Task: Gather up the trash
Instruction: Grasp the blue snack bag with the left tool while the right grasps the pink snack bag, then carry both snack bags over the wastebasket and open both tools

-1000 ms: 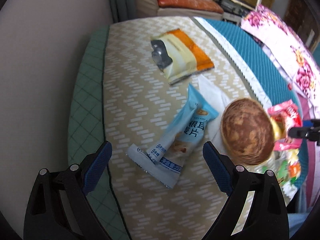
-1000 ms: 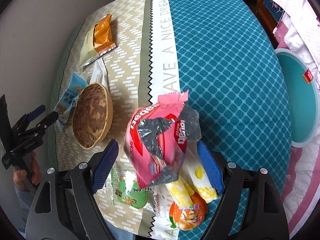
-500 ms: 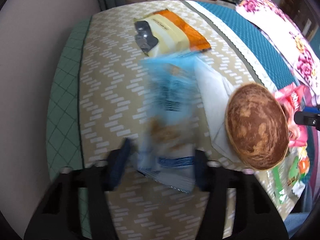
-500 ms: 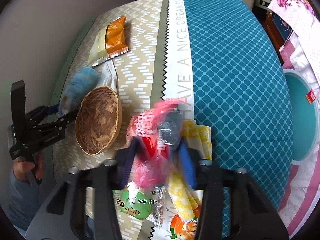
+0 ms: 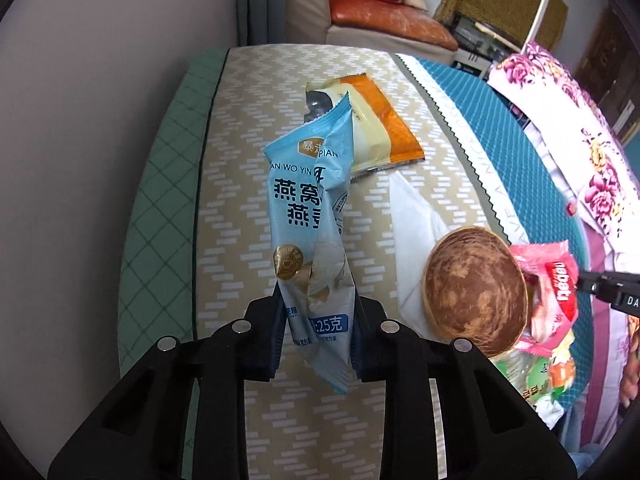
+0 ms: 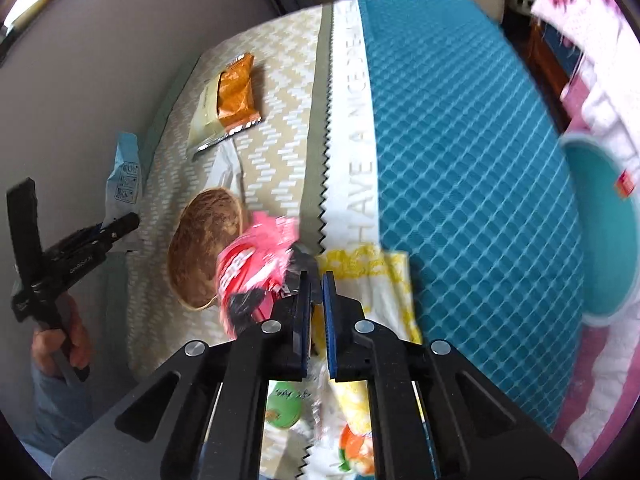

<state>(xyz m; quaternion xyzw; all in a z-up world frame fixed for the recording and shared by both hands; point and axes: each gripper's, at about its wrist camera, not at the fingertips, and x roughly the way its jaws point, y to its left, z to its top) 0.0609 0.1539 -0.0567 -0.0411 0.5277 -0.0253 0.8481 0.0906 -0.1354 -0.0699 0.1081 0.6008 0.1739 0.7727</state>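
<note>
Bedding covered the whole scene: a beige zigzag-patterned cloth [image 5: 256, 184] beside a teal diamond-quilted spread [image 6: 460, 152], with trash scattered around a round brown mottled bowl [image 5: 474, 290] sitting on the beige part.

And the left gripper [image 5: 316, 334] had its catch! Its jaws were closing on the lower end of a long light-blue snack wrapper with printed characters [image 5: 310, 216], the pads pressing the film from both sides. The wrapper stood up out of the grip, creased and twisted down its middle, its serrated top edge leaning over the cloth just left of the bowl.

Over on the bowl's right, the right gripper [image 6: 316, 312] was nearly fully closed, pinching an edge of a crumpled pink-and-red foil packet [image 6: 256, 268]. That packet looked blurred in the right wrist view, bunched up against the bowl's rim.

Judging by this, both pickups looked freshly made, and the wise play would be a firm hold and a straight lift, since thin slippery film can slide out of a pinch taken near its edge.

More waited: an orange-and-cream flat packet [image 5: 372, 128] lay beyond the bowl, a white tissue [image 5: 416, 232] lay partly under the bowl's far side, a yellow-and-white wrapper [image 6: 372, 276] lay right of the pink one, and green and orange packets [image 6: 284, 404] lay nearest the camera.
</note>
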